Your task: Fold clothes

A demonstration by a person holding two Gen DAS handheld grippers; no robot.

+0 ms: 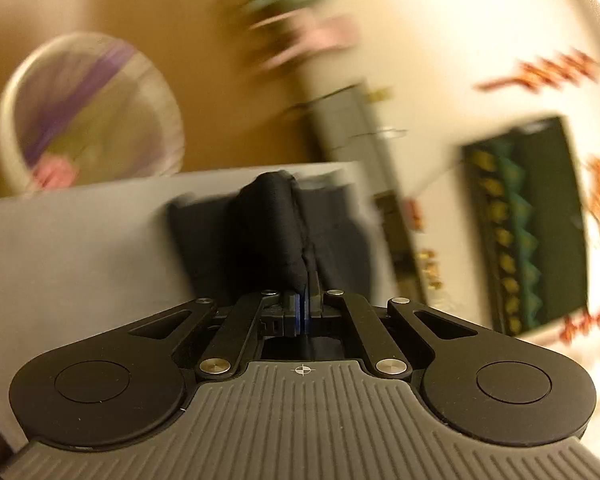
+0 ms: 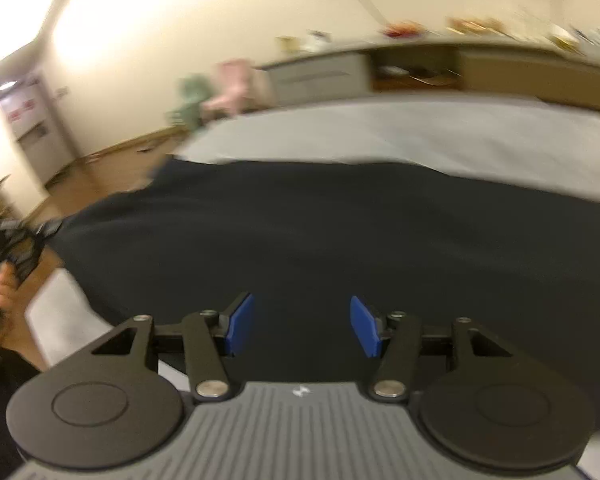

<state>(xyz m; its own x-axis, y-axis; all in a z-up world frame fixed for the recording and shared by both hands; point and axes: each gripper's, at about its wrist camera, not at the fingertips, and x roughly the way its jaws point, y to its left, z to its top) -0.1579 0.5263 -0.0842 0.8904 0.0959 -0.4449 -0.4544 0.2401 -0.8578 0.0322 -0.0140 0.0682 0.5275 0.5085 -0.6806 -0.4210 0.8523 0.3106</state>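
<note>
So my left gripper (image 1: pixel 305 280) is clamping a fold of the dark garment (image 1: pixel 268 232). The fingers (image 1: pixel 298 312) are pinched right together with the cloth bunching up out of them in a rounded ridge that's running straight away from me. That side is sorted.

The right gripper (image 2: pixel 302 326) is the one that matters for what comes next, I reckon. Its fingers (image 2: pixel 240 322) are standing apart with nothing between them, hovering just over the garment and pointing down at it. In the right wrist view the cloth is lying spread directly ahead of and under the fingers, with its long axis going across the view, left to right. The far edge is running roughly parallel to the far side of the grey table (image 2: pixel 420 132), and the left end is drooping off the table's corner toward the floor. So the right gripper is the free one, and it's already sitting over the body of the fabric. To fold, I'd guess it needs an edge or a corner rather than the flat middle it's hanging over now.

The garment itself is looking plain, black or very dark navy, matte and soft, with one stitched seam showing near my left fingers. Everything's pretty blurry though, so I can't tell what kind of clothing it is.
</note>
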